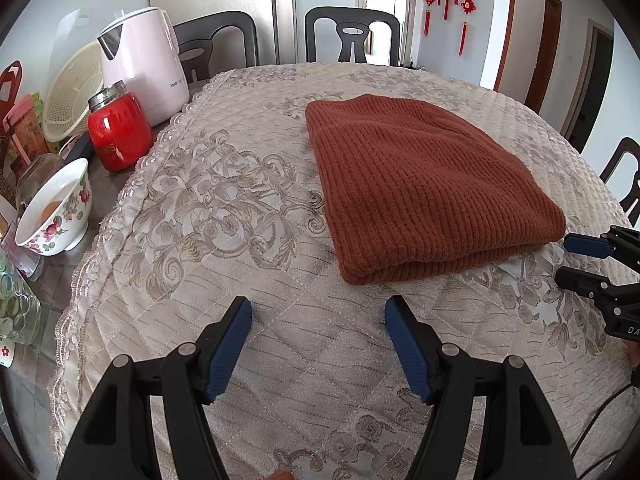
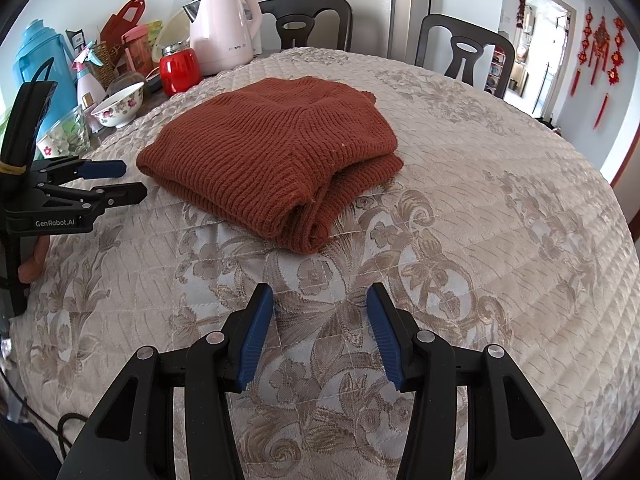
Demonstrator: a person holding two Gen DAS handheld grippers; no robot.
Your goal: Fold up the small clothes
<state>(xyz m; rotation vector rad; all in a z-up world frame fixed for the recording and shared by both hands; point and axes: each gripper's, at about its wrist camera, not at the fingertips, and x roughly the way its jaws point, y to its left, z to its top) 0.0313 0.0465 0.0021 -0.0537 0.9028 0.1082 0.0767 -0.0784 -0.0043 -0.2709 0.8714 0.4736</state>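
White lettering "GenRobot.AI" is readable on the black body of the left gripper. Its blue ribbed fingers are spread wide and hold nothing. The right gripper is likewise wide open and empty. Just ahead of both fingertip pairs, the rust-red rib-knit sweater lies folded on the beige quilted floral tablecloth. The pale pink plastic electric kettle bears small print I cannot read.

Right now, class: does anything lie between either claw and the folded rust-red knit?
Nothing visible does. Only bare quilted tablecloth lies between the open left claw and the knit, and likewise before the open right claw. The kettle and red jar stand off to the side.
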